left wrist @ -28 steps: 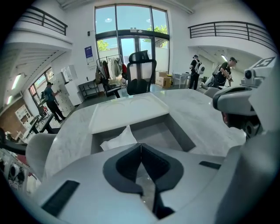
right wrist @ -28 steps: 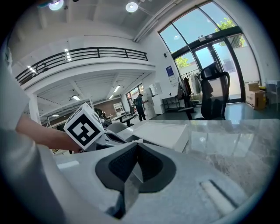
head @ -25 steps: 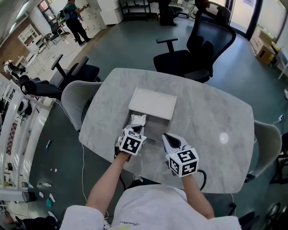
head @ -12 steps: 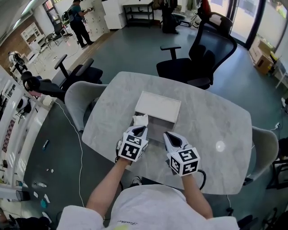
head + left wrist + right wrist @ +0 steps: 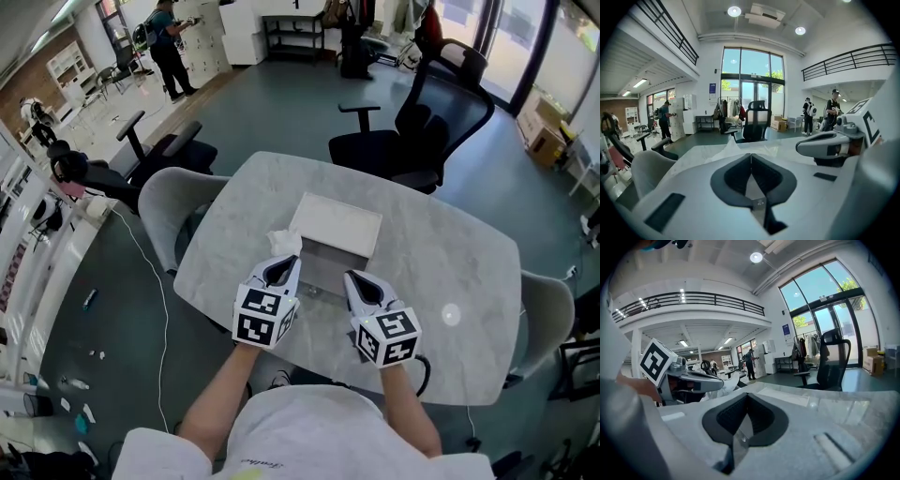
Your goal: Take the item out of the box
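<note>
An open white box (image 5: pixel 328 272) sits mid-table with its lid (image 5: pixel 336 223) lying flat behind it. My left gripper (image 5: pixel 282 266) is at the box's front left corner, jaws shut, with crumpled white paper (image 5: pixel 284 243) sticking up from its tips. In the left gripper view the jaws of the left gripper (image 5: pixel 751 155) meet, and the paper (image 5: pixel 730 145) rises just beyond them. My right gripper (image 5: pixel 360 284) is at the box's front right corner. In its own view the right gripper (image 5: pixel 746 397) is shut on nothing. What lies deeper in the box is hidden.
The round marble table (image 5: pixel 450 272) has grey chairs at its left (image 5: pixel 173 211) and right (image 5: pixel 548 309). A black office chair (image 5: pixel 422 131) stands behind it. A cable (image 5: pixel 155 309) lies on the floor at the left. A person (image 5: pixel 169 37) stands far off.
My left gripper has drifted left and slightly back from the box's corner, and the white paper went with it. The right gripper has barely moved.
</note>
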A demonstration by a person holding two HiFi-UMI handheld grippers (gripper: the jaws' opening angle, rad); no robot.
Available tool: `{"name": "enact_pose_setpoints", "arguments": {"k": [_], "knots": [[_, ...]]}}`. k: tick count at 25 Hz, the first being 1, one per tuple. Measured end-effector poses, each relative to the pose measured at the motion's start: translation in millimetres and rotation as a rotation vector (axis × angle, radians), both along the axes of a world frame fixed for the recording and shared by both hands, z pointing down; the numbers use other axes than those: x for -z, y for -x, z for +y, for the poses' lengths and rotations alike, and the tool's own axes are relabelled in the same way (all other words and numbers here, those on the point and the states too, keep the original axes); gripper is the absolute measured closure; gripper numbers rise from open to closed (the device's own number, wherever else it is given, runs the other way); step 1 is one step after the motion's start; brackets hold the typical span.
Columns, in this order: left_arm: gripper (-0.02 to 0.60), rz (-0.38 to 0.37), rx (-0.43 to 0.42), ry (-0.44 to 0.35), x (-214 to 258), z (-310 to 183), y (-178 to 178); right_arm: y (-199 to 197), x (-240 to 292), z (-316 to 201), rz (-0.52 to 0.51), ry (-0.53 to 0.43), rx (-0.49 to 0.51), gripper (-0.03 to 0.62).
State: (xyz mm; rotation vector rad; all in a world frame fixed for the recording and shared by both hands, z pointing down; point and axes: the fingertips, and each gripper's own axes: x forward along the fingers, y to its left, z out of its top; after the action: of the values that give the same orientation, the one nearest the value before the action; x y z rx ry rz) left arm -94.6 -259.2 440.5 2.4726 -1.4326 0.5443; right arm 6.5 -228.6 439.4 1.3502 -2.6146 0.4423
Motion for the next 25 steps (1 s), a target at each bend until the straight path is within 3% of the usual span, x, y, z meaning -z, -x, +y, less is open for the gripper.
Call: {"name": "enact_pose_setpoints", "arguments": {"k": [9, 25], "knots": [[0.569, 0.135, 0.055, -0.092, 29, 14, 15, 3, 16, 10, 0.044, -0.056, -0.010, 0.591], [0.569, 0.160, 0.021, -0.071, 23, 24, 3, -4, 17, 21, 0.065, -0.069, -0.049, 0.591]]}}
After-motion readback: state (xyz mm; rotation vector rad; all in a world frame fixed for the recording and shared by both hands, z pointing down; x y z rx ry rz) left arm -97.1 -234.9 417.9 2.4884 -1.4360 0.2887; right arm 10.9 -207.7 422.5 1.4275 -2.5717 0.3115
